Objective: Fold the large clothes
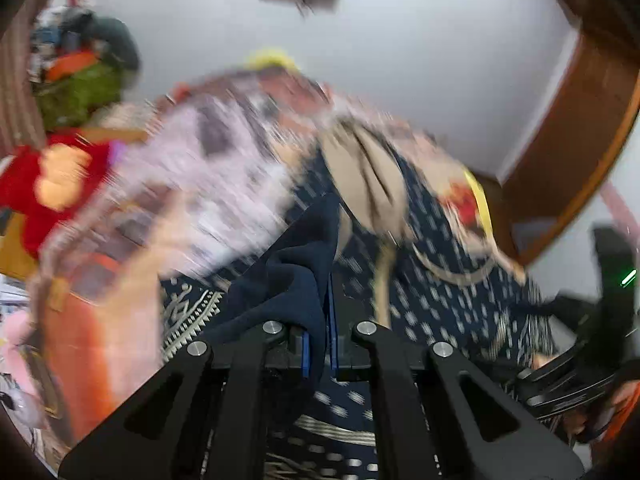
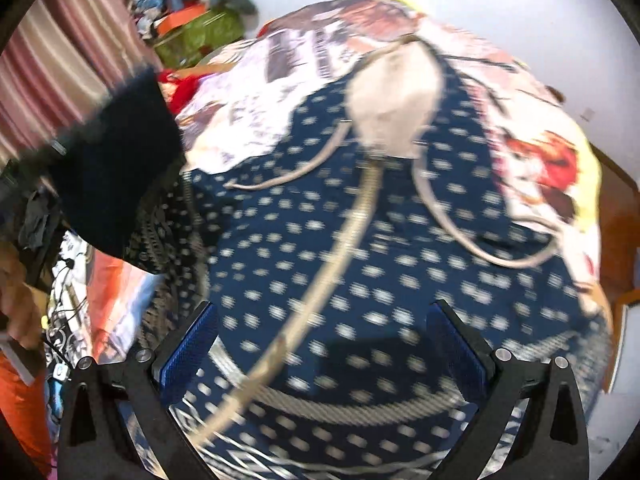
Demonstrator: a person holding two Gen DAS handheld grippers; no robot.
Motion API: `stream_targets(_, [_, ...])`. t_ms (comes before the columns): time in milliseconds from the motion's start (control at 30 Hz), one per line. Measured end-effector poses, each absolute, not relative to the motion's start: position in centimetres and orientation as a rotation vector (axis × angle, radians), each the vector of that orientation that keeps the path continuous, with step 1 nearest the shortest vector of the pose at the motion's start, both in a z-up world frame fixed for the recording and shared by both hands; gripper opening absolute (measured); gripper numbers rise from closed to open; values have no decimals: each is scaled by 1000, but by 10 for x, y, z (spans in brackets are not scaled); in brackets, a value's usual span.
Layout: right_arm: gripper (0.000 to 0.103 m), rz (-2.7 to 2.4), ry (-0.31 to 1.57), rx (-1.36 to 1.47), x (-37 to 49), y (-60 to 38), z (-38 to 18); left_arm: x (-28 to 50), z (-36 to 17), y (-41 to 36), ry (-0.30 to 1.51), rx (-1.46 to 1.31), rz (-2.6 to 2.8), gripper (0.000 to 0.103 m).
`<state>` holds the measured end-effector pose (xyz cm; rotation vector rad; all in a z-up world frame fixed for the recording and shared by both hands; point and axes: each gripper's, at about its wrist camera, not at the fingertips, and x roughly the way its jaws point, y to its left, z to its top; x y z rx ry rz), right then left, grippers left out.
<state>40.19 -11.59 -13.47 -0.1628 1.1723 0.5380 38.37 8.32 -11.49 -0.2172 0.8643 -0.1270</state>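
A large navy garment [image 2: 360, 240] with white dots, beige cords and a beige lining patch [image 2: 392, 96] lies spread over a bed. In the left wrist view my left gripper [image 1: 320, 320] is shut on a bunched fold of the garment's dark navy cloth [image 1: 296, 272], which it holds up off the bed. That raised cloth also shows as a dark mass [image 2: 112, 168] at the left of the right wrist view. My right gripper [image 2: 324, 356] hovers over the dotted garment, open, with its blue pads [image 2: 188, 356] wide apart and nothing between them. Both pictures are blurred by motion.
A printed bedspread [image 2: 304, 52] covers the bed under the garment. A heap of clothes [image 2: 200, 24] sits by a striped curtain [image 2: 60, 60] at the back left, with a red plush toy [image 1: 52, 184] near it. Brown wooden furniture [image 1: 580, 128] stands at the right. A person's hand [image 2: 16, 308] is at the left edge.
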Motion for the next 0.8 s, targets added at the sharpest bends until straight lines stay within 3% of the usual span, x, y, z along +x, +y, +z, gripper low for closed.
stream_targets(233, [103, 470, 1180, -161, 393, -168, -139, 394, -208, 17, 1134, -195, -220, 6])
stream_targets(300, [103, 465, 1187, -155, 390, -178, -143, 386, -216, 9, 1155, -163, -231, 10])
stream_targets(433, [103, 470, 1198, -166, 386, -175, -148, 372, -214, 17, 1192, -158, -256, 21])
stream_targets(600, [103, 511, 1180, -205, 384, -147, -148, 336, -176, 63, 1092, -186, -239, 52])
stream_targets(800, [103, 581, 1145, -290, 377, -91, -149, 303, -143, 148, 971, -182, -72, 60])
